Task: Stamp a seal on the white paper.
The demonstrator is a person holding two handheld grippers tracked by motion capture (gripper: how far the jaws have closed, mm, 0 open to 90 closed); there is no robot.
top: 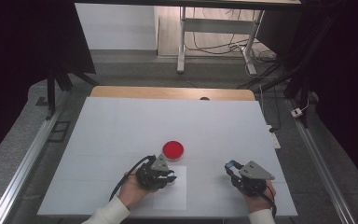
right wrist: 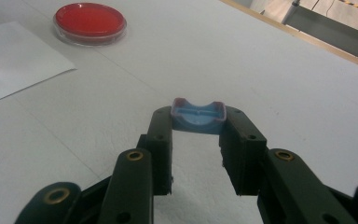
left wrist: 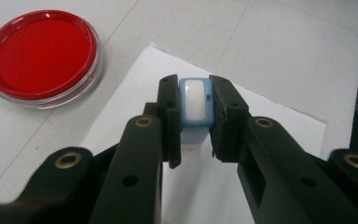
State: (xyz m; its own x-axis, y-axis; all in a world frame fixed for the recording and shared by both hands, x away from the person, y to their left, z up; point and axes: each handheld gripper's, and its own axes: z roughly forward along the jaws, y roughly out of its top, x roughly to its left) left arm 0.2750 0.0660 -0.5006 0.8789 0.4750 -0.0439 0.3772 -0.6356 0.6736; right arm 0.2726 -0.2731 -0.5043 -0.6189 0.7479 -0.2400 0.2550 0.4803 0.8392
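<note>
My left gripper point(top: 169, 179) is shut on a small light-blue stamp with a white face point(left wrist: 196, 105). It holds the stamp upright over a white sheet of paper point(left wrist: 279, 126); whether the stamp touches the paper I cannot tell. A round red ink pad point(top: 173, 149) in a clear dish lies just beyond the paper, at the upper left in the left gripper view point(left wrist: 42, 51). My right gripper point(top: 231, 167) is shut on a blue cap point(right wrist: 198, 116), held just above the bare table at the right.
The white table cover point(top: 121, 126) ends in a wooden edge point(top: 168, 92) at the far side. Metal rails point(top: 23, 163) run along both sides. A desk frame point(top: 182, 42) with cables stands on the floor beyond.
</note>
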